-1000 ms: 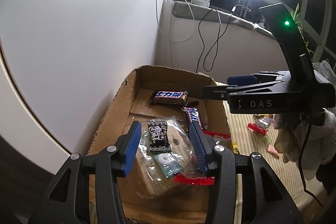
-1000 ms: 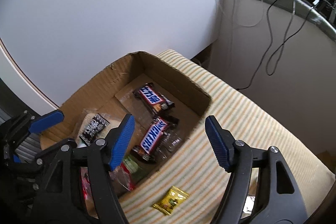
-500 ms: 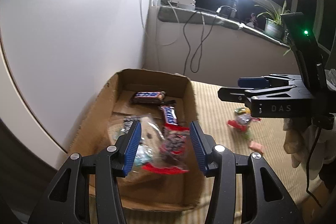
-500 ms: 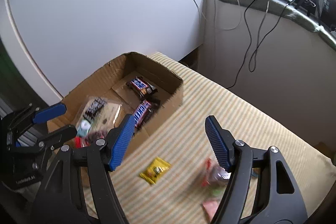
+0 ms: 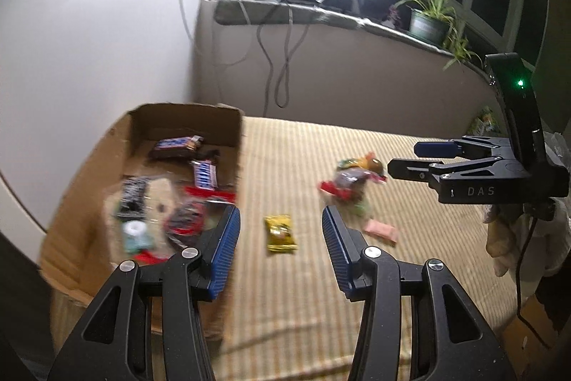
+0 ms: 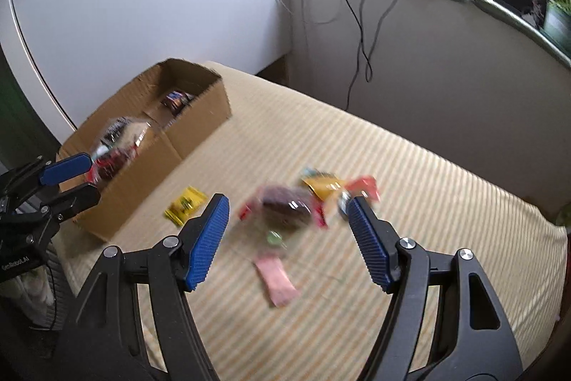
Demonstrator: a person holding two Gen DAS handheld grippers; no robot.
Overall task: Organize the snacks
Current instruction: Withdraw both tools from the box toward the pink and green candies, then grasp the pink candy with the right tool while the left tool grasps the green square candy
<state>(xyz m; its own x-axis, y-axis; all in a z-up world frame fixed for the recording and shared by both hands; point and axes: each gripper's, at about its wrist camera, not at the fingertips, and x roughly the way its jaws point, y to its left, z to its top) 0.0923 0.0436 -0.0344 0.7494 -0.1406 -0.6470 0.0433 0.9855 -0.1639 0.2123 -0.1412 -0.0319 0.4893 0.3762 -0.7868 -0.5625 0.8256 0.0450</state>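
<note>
Several snacks already down in the cardboard box [image 5: 185, 116] at far left: chocolate bars [image 5: 176, 145] at the back, clear crinkly packets [image 5: 142, 213] nearer the front. Just right of the box wall, on the striped bench [image 5: 303, 309], a small yellow packet [image 5: 281, 233], lying flat between the fingertips of the left gripper [image 5: 281, 247] as that camera looks; jaws spread wide, holding nothing. Further right, a loose heap of mixed wrappers [image 6: 303, 199], red and yellow around a dark cake in clear film, with a pink sachet [image 6: 276, 279] just beside it. Right gripper [image 6: 287, 240] above that heap, fingers wide apart and empty.

Probably all very light, soft and slippery: thin foil and film, prone to slide on the cloth or crumple rather than resist. Best taken across the short width at the middle, pads closing on the body and not on a sealed edge, which would likely fold and slip out. Gentle squeeze for the cake, likely crushable. Touching wrappers in the heap at risk of being dragged along.
</note>
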